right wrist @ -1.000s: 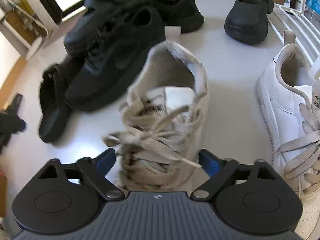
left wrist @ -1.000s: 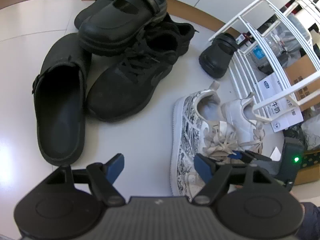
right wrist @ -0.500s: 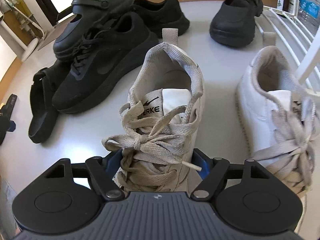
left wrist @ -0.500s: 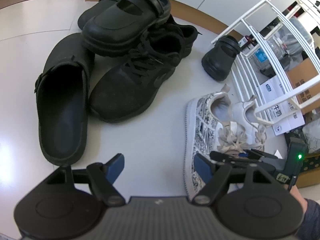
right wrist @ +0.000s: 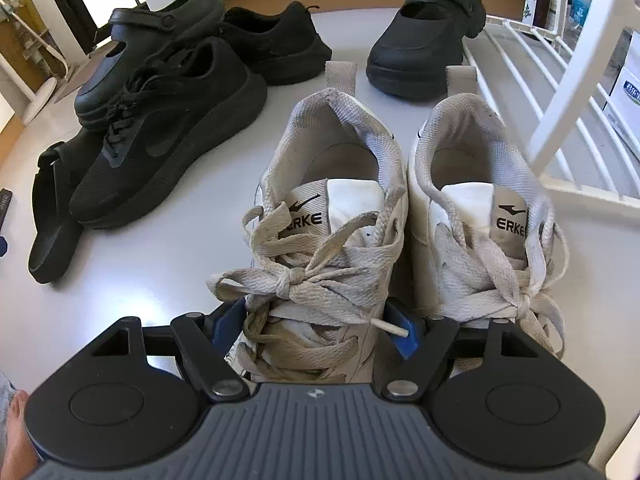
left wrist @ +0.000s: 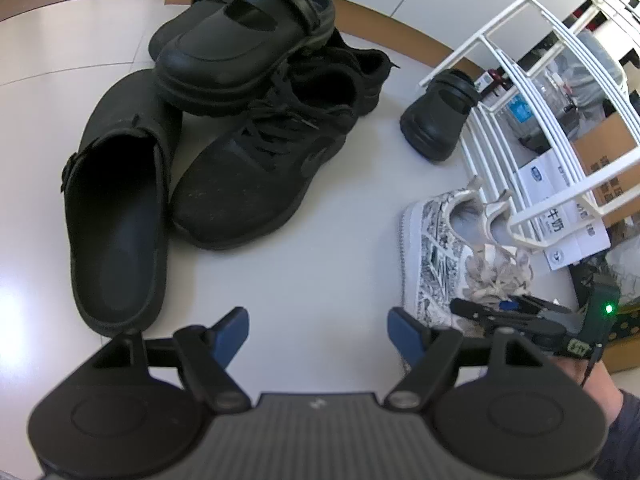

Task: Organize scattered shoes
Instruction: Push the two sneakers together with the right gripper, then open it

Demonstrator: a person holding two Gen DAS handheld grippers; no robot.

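The right gripper point(right wrist: 316, 326) pinches a white sneaker point(right wrist: 328, 216) across its laced forefoot, the shoe set just left of its mate point(right wrist: 484, 208) by a white rack point(right wrist: 560, 128). A loose lace end lies over the right pad; opening could snag it and drag the pair askew. The left gripper point(left wrist: 318, 330) hangs spread over bare floor. Ahead and left of it, a clog point(left wrist: 116, 220), a black sneaker point(left wrist: 260, 176) and a strapped clog point(left wrist: 244, 40) overlap; pulling the lower shoe would likely tip the upper one off.
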